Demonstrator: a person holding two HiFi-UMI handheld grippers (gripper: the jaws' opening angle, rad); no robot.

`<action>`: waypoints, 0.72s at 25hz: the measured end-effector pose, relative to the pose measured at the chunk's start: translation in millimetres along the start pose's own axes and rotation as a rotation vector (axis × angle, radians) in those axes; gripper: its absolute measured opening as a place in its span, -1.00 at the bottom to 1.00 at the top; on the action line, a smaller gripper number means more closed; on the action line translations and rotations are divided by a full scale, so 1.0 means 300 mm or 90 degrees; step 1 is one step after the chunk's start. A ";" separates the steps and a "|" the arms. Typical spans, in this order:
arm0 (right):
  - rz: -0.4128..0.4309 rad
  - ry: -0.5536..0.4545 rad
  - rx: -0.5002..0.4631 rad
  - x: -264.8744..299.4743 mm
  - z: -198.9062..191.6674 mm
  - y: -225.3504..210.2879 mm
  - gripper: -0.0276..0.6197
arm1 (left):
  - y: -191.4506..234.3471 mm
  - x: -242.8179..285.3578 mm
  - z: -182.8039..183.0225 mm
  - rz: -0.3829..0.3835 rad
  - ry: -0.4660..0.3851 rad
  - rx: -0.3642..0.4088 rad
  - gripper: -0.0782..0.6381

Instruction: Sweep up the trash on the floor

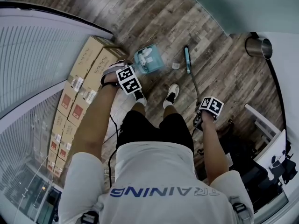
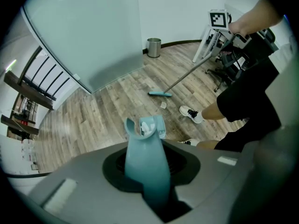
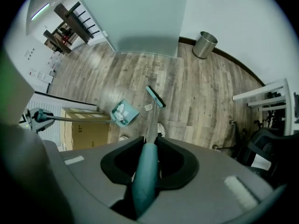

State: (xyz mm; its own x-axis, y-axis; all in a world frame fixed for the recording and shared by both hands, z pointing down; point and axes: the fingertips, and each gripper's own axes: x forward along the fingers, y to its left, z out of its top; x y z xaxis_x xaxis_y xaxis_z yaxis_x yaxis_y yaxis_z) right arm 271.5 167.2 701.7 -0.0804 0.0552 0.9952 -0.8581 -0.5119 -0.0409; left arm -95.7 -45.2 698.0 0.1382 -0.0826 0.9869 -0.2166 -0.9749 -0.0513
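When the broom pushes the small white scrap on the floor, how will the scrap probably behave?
The scrap looks like thin crumpled paper, so it is probably very light and may flip ahead of the broom head. The wooden floor looks smooth, so it should slide easily toward the dustpan.

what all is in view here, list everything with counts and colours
dustpan: one, teal, on the wood floor ahead of the feet
white trash: a few pieces, white, inside the dustpan
broom: one, teal head and grip, head down right of the dustpan
paper scrap: one, white, between dustpan and broom head
cardboard boxes: several, brown, stacked at the left
bin: one, silver metal, far right
shoes: two, white, on the person's feet
left gripper: one, grey, shut on the dustpan's handle
right gripper: one, grey, shut on the broom's handle
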 end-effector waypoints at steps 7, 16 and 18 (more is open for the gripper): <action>0.049 0.001 0.061 0.017 -0.009 0.124 -0.59 | 0.006 0.002 0.006 0.000 0.000 -0.001 -0.52; 0.185 0.043 0.035 0.032 -0.068 0.377 -0.59 | 0.001 0.000 0.000 -0.001 0.001 -0.001 -0.52; 0.209 0.058 0.008 0.034 -0.096 0.442 -0.59 | 0.001 0.002 0.003 0.000 -0.001 0.001 -0.52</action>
State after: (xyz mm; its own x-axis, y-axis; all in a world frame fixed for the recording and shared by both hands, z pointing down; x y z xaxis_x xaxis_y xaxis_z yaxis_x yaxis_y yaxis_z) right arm 142.2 124.6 703.8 -0.3972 -0.0385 0.9169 -0.7726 -0.5251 -0.3567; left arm -94.7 -45.6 698.3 0.1391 -0.0827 0.9868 -0.2151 -0.9752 -0.0515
